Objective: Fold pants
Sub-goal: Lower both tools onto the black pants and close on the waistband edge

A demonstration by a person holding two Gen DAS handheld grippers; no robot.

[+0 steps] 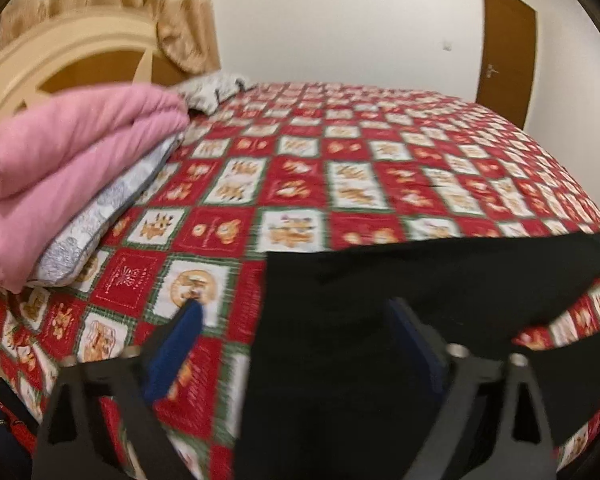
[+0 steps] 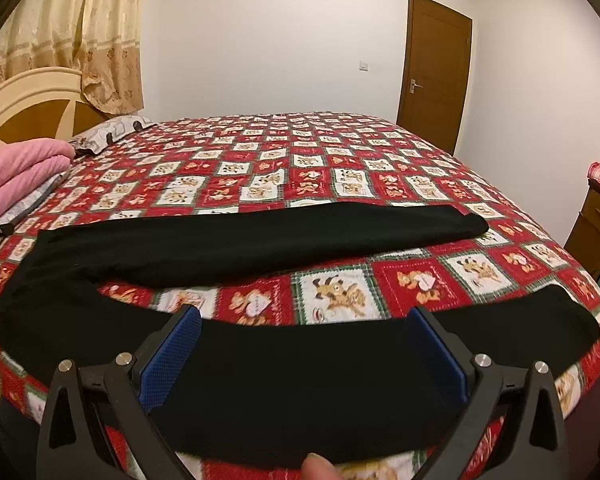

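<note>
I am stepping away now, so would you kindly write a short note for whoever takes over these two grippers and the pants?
Left gripper: jaws apart, holding nothing, over the waist end of the black pants; that view is blurred.
Right gripper: jaws wide apart, empty, over the near leg.
Pants: laid out flat on the red patterned bedspread, waist toward the pink quilt, the two legs spread apart, the near one along the bed's edge.
Done: the pants are spread out; no fold is visible yet.
Left: probably bring one leg onto the other, then fold the length over.
</note>
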